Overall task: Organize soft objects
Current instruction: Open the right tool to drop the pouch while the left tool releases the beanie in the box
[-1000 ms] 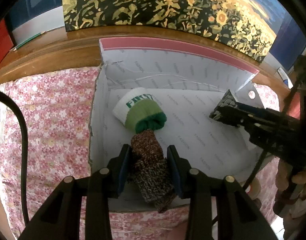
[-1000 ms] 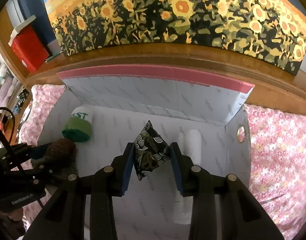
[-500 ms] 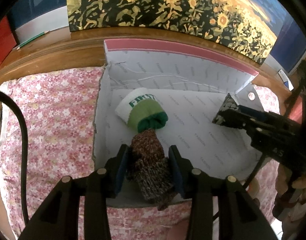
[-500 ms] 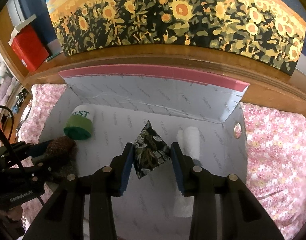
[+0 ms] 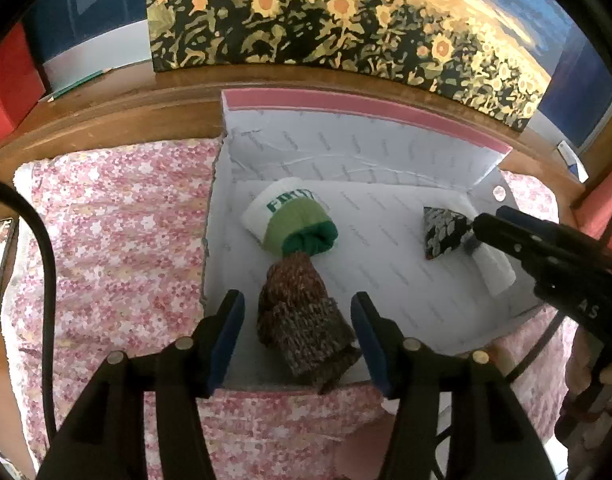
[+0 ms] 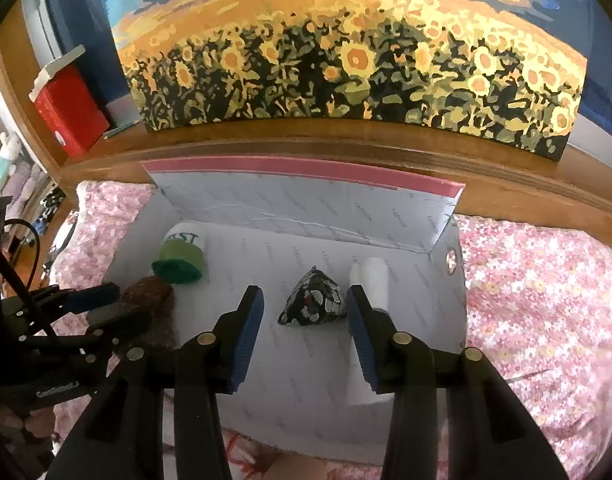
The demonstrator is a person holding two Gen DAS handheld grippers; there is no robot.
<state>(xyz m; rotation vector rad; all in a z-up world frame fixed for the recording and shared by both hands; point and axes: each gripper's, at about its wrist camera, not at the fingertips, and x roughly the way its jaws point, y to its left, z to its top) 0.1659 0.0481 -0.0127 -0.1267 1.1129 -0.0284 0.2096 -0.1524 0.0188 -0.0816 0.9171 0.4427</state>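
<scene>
**Both items dropped in the box, jaws clear of them**

So here's where we're at, using the white box (image 5: 386, 152) as our landmark; the brown knitted sock roll (image 5: 302, 320) lies at the box's near-left corner, its long axis running from the near wall up toward the green-and-white sock roll (image 5: 294, 224), which it touches end-on; our left gripper (image 5: 296, 332) straddles it, and its jaws have just been opening, so there's a visible gap on both sides and nothing is held.

Over on the box's right half, the dark patterned pouch (image 6: 314, 304) sits on the floor just beside the white roll (image 6: 372, 280) by the right wall; the right gripper (image 6: 304, 320) has also just been opening; the pouch lies between the pads but rests loose, not gripped.

We reckon the next move is a straight pull-back out of the box; each item lies dead ahead of its own gripper, so backing out along the fingers shouldn't snag either one.
</scene>
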